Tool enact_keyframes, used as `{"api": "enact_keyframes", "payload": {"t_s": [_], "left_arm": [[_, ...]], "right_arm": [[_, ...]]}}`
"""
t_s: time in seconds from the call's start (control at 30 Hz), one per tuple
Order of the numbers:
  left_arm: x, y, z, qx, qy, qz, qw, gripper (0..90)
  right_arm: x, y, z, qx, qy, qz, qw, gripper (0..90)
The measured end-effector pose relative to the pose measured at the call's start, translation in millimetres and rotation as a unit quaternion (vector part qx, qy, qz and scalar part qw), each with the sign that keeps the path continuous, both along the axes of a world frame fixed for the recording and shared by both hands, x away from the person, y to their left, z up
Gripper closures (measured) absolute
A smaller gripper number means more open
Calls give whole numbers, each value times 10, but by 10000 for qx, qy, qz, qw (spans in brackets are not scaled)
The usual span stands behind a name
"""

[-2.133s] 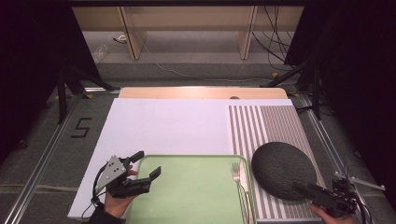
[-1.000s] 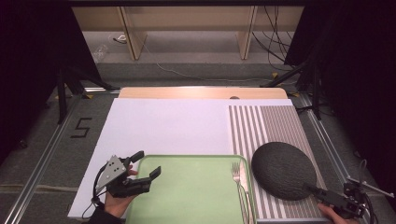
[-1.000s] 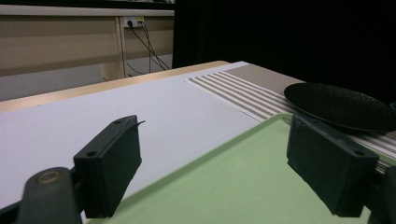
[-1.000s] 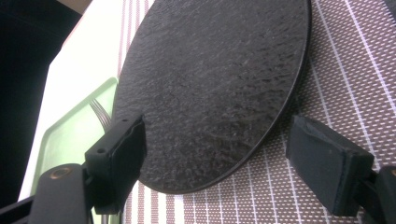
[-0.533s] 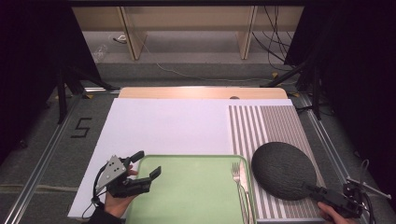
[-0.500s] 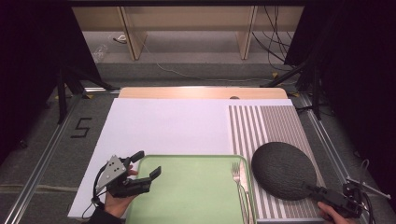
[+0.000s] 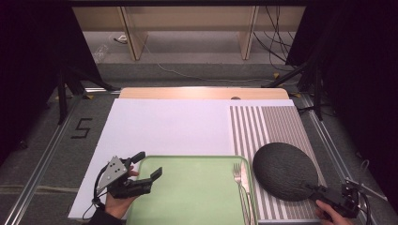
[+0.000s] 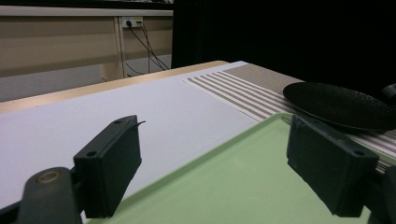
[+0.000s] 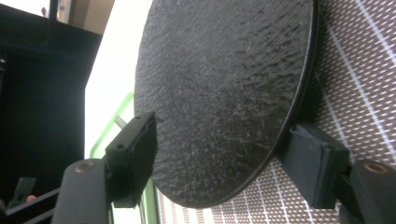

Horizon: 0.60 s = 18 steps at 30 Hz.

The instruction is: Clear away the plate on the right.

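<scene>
Your right gripper (image 9: 219, 168) has just been closing around the near rim of the black plate (image 7: 284, 171), right of the green tray (image 7: 187, 197); its jaws aren't yet pressing. Your left gripper (image 7: 143, 168) hangs open.

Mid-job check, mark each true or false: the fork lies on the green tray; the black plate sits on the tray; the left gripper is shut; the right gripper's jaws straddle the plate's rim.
1. The fork lies on the green tray: true, along its right edge.
2. The black plate sits on the tray: false, it rests on the striped mat.
3. The left gripper is shut: false, its jaws stand open, empty.
4. The right gripper straddles the plate's rim: true; its jaws have just been closing, not yet pressing.
</scene>
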<state>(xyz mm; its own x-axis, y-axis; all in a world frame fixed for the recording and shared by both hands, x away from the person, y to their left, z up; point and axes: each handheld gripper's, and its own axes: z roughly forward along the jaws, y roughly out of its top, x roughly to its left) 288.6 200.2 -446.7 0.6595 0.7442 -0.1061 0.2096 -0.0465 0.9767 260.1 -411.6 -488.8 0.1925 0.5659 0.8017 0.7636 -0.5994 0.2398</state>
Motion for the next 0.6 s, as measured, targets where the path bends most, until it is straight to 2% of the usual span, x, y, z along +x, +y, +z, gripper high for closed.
{"api": "enact_keyframes", "payload": {"t_s": [0.33, 0.6], "left_arm": [[2, -6, -2, 14, 12, -19, 10000, 174], [3, -8, -4, 9, 17, -24, 10000, 173]], "right_arm": [[11, -18, -62, 383, 63, -249, 9989, 372], [24, -1, -81, 454, 100, -346, 9983, 395]]}}
